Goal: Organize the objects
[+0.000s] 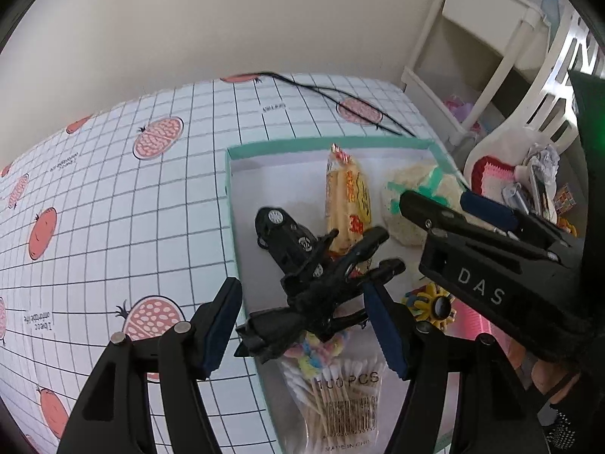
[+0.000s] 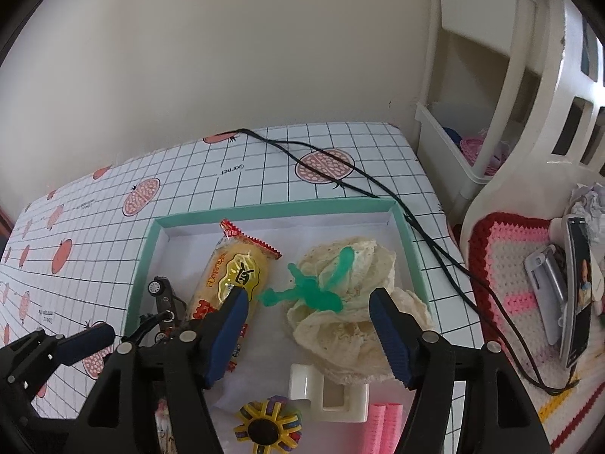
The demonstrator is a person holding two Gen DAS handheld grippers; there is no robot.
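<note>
Left wrist view: we see a black toy plane [image 1: 302, 302] between the spread fingers of our left claw [image 1: 302, 325], over the near end of a teal-rimmed box [image 1: 329, 143]; whether the pads touch it we cannot tell. In the box lie a black toy car [image 1: 281, 234], a yellow snack packet [image 2: 234, 276], a cream lace cloth [image 2: 351, 325] with a green plastic figure [image 2: 314, 291] on it, cotton swabs [image 1: 340, 397] and pink rollers [image 2: 382, 427]. Our right claw [image 2: 308, 336] hangs spread over the cloth. The box sits on a checked surface [image 1: 113, 196].
</note>
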